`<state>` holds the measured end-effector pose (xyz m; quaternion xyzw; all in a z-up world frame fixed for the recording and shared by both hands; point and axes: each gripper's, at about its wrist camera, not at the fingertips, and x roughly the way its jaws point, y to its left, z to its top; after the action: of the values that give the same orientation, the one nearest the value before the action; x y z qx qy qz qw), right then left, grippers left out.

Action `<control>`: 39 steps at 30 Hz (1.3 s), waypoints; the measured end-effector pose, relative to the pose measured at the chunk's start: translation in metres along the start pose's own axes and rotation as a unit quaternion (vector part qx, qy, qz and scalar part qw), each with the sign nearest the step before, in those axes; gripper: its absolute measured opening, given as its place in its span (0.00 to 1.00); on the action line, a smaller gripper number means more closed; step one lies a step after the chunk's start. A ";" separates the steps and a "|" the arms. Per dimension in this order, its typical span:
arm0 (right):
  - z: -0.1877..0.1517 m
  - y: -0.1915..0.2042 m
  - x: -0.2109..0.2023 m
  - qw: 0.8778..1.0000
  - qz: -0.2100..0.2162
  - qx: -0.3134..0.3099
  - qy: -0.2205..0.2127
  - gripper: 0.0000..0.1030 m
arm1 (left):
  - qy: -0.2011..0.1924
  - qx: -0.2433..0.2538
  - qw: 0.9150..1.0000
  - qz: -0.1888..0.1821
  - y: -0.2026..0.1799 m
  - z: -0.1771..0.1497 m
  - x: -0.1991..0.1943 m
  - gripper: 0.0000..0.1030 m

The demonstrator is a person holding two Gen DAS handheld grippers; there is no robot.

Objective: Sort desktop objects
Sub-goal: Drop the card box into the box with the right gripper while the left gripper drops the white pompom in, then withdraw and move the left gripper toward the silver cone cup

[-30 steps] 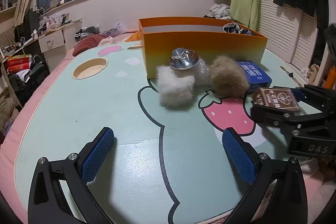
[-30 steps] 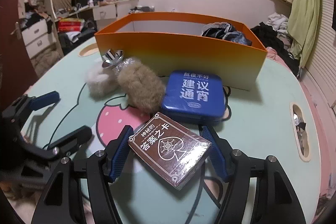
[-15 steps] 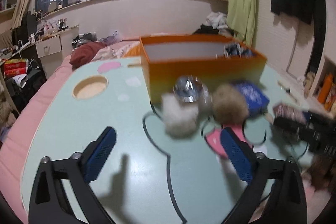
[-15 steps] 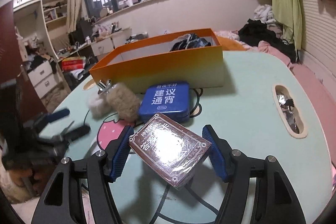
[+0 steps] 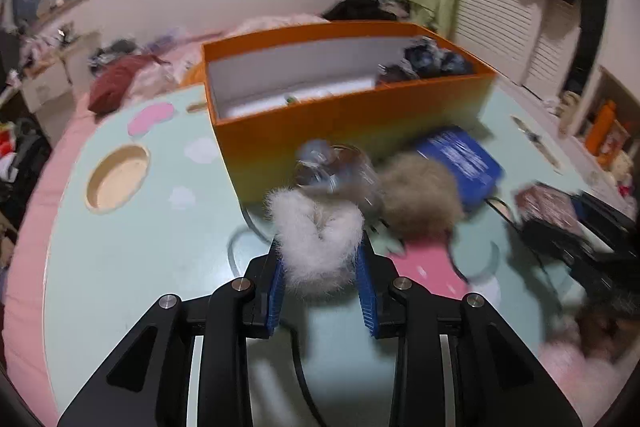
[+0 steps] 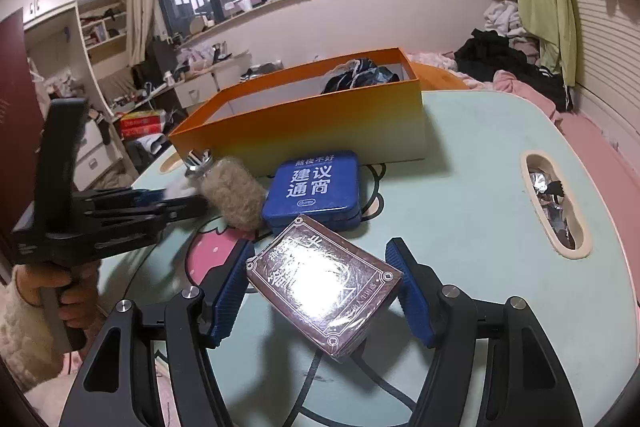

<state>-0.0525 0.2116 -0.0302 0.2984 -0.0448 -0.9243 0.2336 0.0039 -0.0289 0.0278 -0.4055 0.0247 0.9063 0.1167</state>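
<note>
L. gripper (image 5: 320,267), wide open a sec ago, now has jaws closing on the white pompom (image 5: 316,239) on the tabletop (image 5: 120,267) before the orange box (image 5: 340,123). R. gripper (image 6: 324,291) clamps the card box (image 6: 324,291), unchanged. Both look box-bound.

Dim indoor light, motion blur, fisheye

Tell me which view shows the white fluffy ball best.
The left wrist view: the white fluffy ball fills the space between the closing left gripper pads. The right wrist view shows only a white sliver behind that gripper.
</note>
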 end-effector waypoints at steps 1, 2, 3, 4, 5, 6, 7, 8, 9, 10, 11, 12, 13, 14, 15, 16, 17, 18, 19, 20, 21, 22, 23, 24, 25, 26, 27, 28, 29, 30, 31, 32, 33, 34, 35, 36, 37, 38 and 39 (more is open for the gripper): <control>0.000 -0.001 0.000 1.000 0.000 0.001 -0.001 0.66 | 0.029 0.008 0.999 -0.036 -0.001 -0.002 -0.003 0.32; 0.000 -0.001 0.000 1.000 0.000 0.001 0.000 0.66 | 0.064 0.015 0.996 -0.068 -0.001 -0.005 -0.003 0.32; 0.000 -0.001 0.000 1.000 0.000 0.001 0.000 0.66 | 0.089 0.015 0.992 -0.094 -0.001 -0.008 -0.005 0.32; 0.000 -0.002 0.000 1.000 0.001 0.001 0.001 0.66 | 0.086 0.013 0.991 -0.103 0.000 -0.011 -0.012 0.32; 0.000 -0.002 -0.001 1.000 0.001 0.002 0.001 0.66 | 0.079 0.016 0.991 -0.105 0.001 -0.012 -0.017 0.32; 0.000 -0.002 -0.001 1.000 0.002 0.004 0.001 0.66 | 0.067 0.019 0.992 -0.107 0.001 -0.014 -0.023 0.32; 0.001 -0.002 -0.002 1.000 0.002 0.004 0.000 0.66 | 0.061 0.020 0.992 -0.111 0.001 -0.014 -0.026 0.32; 0.001 -0.002 -0.002 1.000 0.002 0.005 0.000 0.66 | 0.053 0.020 0.992 -0.115 0.001 -0.014 -0.028 0.32; 0.002 -0.001 -0.003 1.000 0.003 0.004 -0.001 0.66 | 0.049 0.020 0.992 -0.115 0.000 -0.012 -0.028 0.32; 0.004 -0.001 -0.003 1.000 0.001 0.004 -0.002 0.66 | 0.040 0.019 0.993 -0.108 0.000 -0.010 -0.028 0.32; 0.007 0.000 -0.004 1.000 -0.001 0.002 -0.005 0.66 | 0.033 0.019 0.994 -0.105 0.001 -0.009 -0.028 0.32; 0.012 0.001 -0.007 1.000 -0.004 -0.001 -0.014 0.66 | 0.023 0.021 0.994 -0.107 0.000 -0.008 -0.028 0.32; 0.018 0.001 -0.010 1.000 -0.008 -0.003 -0.023 0.66 | 0.011 0.026 0.994 -0.110 -0.002 -0.006 -0.028 0.32; 0.023 0.002 -0.012 0.999 -0.010 -0.004 -0.032 0.66 | -0.001 0.032 0.993 -0.110 -0.002 -0.003 -0.026 0.32; 0.030 0.003 -0.014 0.999 -0.009 -0.004 -0.040 0.66 | -0.013 0.034 0.994 -0.101 0.002 -0.001 -0.023 0.32; 0.037 0.003 -0.016 0.999 -0.005 -0.001 -0.046 0.66 | -0.023 0.032 0.995 -0.093 0.003 0.001 -0.022 0.32; 0.046 0.004 -0.016 0.999 0.001 0.003 -0.051 0.66 | -0.031 0.032 0.994 -0.097 0.003 0.005 -0.022 0.32; 0.056 0.004 -0.016 0.999 0.007 0.009 -0.053 0.66 | -0.046 0.033 0.992 -0.110 0.003 0.009 -0.026 0.32; 0.064 0.004 -0.015 0.998 0.010 0.011 -0.055 0.66 | -0.063 0.034 0.991 -0.111 0.001 0.017 -0.030 0.32; 0.075 0.005 -0.012 0.998 0.012 0.014 -0.059 0.66 | -0.073 0.033 0.991 -0.103 0.000 0.025 -0.032 0.32; 0.086 0.007 -0.009 0.998 0.011 0.015 -0.063 0.66 | -0.080 0.028 0.992 -0.089 0.000 0.034 -0.033 0.32; 0.102 0.009 -0.003 0.998 0.006 0.016 -0.068 0.66 | -0.084 0.018 0.994 -0.072 0.000 0.047 -0.033 0.32; 0.113 0.010 0.002 0.997 0.002 0.020 -0.070 0.66 | -0.087 0.004 0.994 -0.061 0.000 0.061 -0.031 0.32; 0.124 0.010 0.008 0.997 -0.002 0.025 -0.071 0.66 | -0.090 -0.005 0.994 -0.059 0.001 0.069 -0.029 0.32; 0.137 0.009 0.018 0.997 -0.008 0.031 -0.069 0.66 | -0.095 -0.019 0.993 -0.062 0.004 0.082 -0.024 0.32; 0.146 0.008 0.027 0.997 -0.013 0.034 -0.066 0.66 | -0.096 -0.032 0.993 -0.065 0.008 0.094 -0.017 0.40; 0.151 0.008 0.035 0.998 -0.018 0.034 -0.059 0.68 | -0.091 -0.042 0.993 -0.066 0.012 0.099 -0.011 0.50; 0.157 0.006 0.049 0.998 -0.027 0.030 -0.042 0.70 | -0.075 -0.064 0.993 -0.058 0.019 0.107 0.000 0.73; 0.159 0.005 0.058 0.999 -0.039 0.027 -0.027 0.79 | -0.070 -0.085 0.993 -0.048 0.024 0.108 0.005 0.78; 0.158 0.004 0.063 0.998 -0.058 0.025 -0.020 0.81 | -0.072 -0.098 0.991 -0.047 0.029 0.107 0.005 0.78; 0.155 0.003 0.063 0.997 -0.069 0.025 -0.019 0.81 | -0.079 -0.107 0.989 -0.058 0.034 0.104 0.002 0.78; 0.148 0.003 0.058 0.997 -0.073 0.025 -0.025 0.81 | -0.087 -0.104 0.988 -0.072 0.037 0.099 -0.004 0.78; 0.140 0.003 0.050 0.997 -0.065 0.023 -0.036 0.82 | -0.092 -0.100 0.988 -0.078 0.037 0.095 -0.011 0.78; 0.132 0.004 0.039 0.997 -0.058 0.018 -0.048 0.83 | -0.099 -0.093 0.988 -0.078 0.039 0.087 -0.020 0.78; 0.125 0.005 0.030 0.997 -0.057 0.011 -0.056 0.88 | -0.102 -0.086 0.988 -0.074 0.041 0.081 -0.028 0.78; 0.116 0.007 0.018 0.996 -0.060 0.001 -0.065 0.91 | -0.103 -0.077 0.989 -0.066 0.044 0.072 -0.038 0.78; 0.112 0.007 0.012 0.996 -0.061 -0.004 -0.067 0.92 | -0.103 -0.069 0.991 -0.059 0.045 0.067 -0.044 0.78; 0.104 0.008 0.003 0.996 -0.056 -0.009 -0.064 0.94 | -0.101 -0.060 0.992 -0.047 0.047 0.058 -0.053 0.78; 0.095 0.009 -0.004 0.998 -0.044 -0.011 -0.054 0.94 | -0.099 -0.054 0.993 -0.039 0.047 0.051 -0.057 0.78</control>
<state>-0.1007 0.2005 0.0520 0.2473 -0.0340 -0.9489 0.1930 -0.0073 -0.0786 0.1021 -0.3197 -0.0516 0.9369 0.1314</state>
